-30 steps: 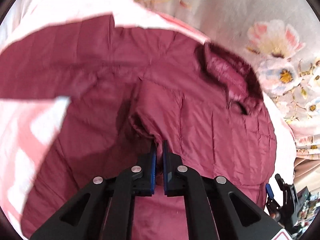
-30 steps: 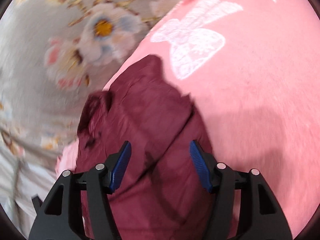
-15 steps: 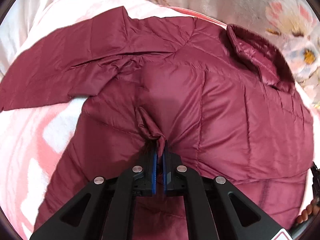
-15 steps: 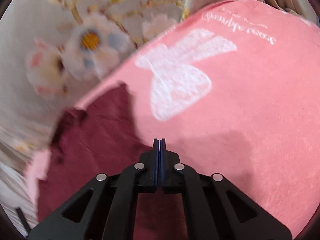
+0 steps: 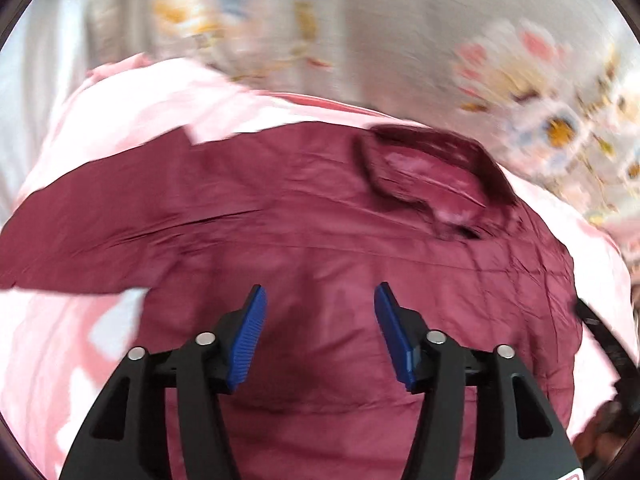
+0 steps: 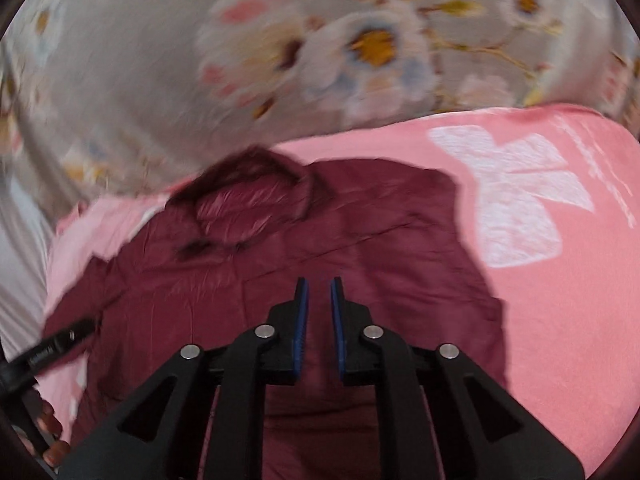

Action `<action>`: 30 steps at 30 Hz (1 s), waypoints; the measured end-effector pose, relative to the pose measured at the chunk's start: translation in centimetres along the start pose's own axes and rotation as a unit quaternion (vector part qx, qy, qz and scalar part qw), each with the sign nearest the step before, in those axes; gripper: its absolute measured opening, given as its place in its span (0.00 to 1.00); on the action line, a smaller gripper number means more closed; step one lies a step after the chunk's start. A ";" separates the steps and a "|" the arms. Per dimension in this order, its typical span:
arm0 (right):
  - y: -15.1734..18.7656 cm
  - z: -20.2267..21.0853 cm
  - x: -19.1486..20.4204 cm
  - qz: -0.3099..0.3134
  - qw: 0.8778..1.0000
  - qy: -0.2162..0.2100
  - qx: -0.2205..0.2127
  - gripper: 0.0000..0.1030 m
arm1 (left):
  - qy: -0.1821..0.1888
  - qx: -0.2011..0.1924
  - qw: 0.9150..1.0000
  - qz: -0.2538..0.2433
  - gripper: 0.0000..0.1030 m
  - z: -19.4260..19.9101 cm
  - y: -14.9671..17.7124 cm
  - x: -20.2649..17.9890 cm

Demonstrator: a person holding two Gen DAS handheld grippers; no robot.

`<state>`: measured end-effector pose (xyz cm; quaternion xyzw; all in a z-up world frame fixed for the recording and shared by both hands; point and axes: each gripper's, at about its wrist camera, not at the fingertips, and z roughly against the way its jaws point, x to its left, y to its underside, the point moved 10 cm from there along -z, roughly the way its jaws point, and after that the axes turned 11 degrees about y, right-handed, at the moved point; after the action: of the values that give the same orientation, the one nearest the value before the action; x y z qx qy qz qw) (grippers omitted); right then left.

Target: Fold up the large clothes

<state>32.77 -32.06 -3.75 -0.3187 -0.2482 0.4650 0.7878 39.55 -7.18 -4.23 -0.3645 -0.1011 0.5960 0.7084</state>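
Jacket edges: I see the maroon jacket (image 5: 328, 240) spread flat on the pink blanket (image 6: 560, 320); its collar (image 5: 432, 176) lies at the far side, close to the blanket's far edge.
Sleeve: in my left view one sleeve (image 5: 100, 232) stretches out to the left across the blanket, its cuff end out of frame.
Open room: bare pink blanket lies right of the jacket in my right view, carrying a white bow print (image 6: 516, 200); beyond the blanket hangs a grey floral cloth (image 6: 320, 52), blurred.
Left gripper (image 5: 318, 334): its jaws have just been opening and now stand wide apart; nothing is between the blue pads, only jacket fabric lying flat below them.
Right gripper (image 6: 319, 322): its jaws have just been opening, now a narrow gap; no fabric is pinched between the pads.
Jacket relative to grippers: both hang above the jacket's body, on my side of the collar.
Other side: my left gripper's body and a hand (image 6: 50, 436) show at the lower left of my right view.
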 end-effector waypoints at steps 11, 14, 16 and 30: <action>7.2 -3.2 -2.0 0.038 0.996 0.058 0.049 0.11 | 0.003 0.044 0.998 -0.034 0.59 -5.3 5.4 -0.9; 7.0 -3.3 -2.1 0.032 0.997 0.056 0.048 0.11 | -0.011 0.033 0.998 -0.053 0.60 -5.1 5.4 -0.8; 6.8 -3.5 -2.2 0.035 0.997 0.061 0.044 0.11 | -0.023 0.031 0.997 -0.062 0.60 -5.0 5.1 -0.7; -0.9 -1.9 0.6 0.004 1.000 0.015 0.009 0.21 | -0.028 0.031 0.998 -0.051 0.66 -4.0 5.6 -0.6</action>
<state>34.90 -32.35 -4.35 -0.3193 -0.2304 0.4653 0.7927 37.36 -9.21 -10.44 -0.3197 -0.1209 0.5716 0.7460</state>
